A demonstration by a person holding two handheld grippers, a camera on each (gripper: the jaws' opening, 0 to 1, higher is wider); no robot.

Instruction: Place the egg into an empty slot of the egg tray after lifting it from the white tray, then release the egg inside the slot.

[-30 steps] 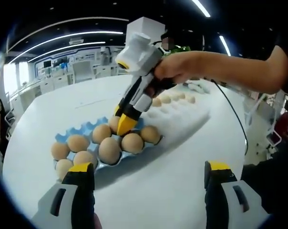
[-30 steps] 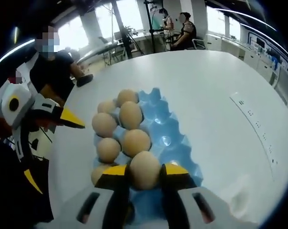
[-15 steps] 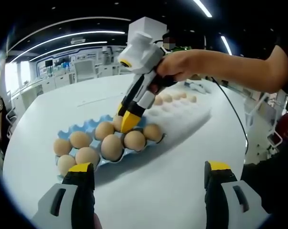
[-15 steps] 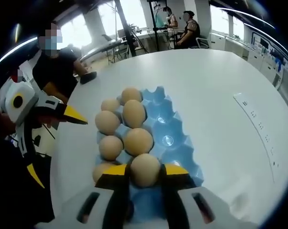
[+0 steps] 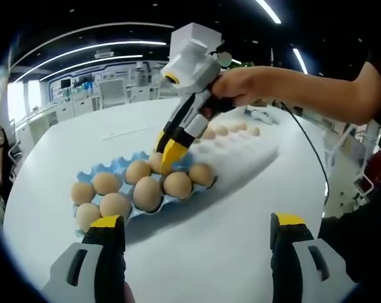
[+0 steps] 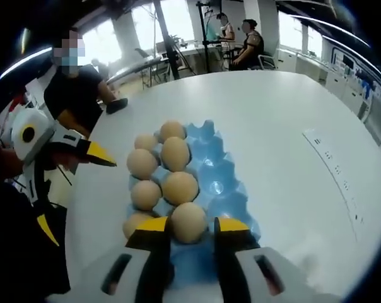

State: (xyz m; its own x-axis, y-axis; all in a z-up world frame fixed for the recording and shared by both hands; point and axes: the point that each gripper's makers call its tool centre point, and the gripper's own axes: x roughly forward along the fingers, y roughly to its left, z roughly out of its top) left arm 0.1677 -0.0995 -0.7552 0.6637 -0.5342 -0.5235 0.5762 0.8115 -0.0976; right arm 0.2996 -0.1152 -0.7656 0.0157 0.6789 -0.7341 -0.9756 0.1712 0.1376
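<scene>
L gripper point(image 5: 193, 252) hangs wide open, idle, near edge. Blue egg tray point(image 6: 231, 189): six eggs seated left. R gripper point(image 6: 189, 228) clamps the egg point(image 6: 188, 221) over a near slot. Risk: letting go before it's seated, so it rolls off.

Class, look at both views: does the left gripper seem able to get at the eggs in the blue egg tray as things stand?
Probably yes. The left gripper is open, with bare table between it and the blue egg tray; only the right gripper, holding an egg there, crowds one end.
</scene>
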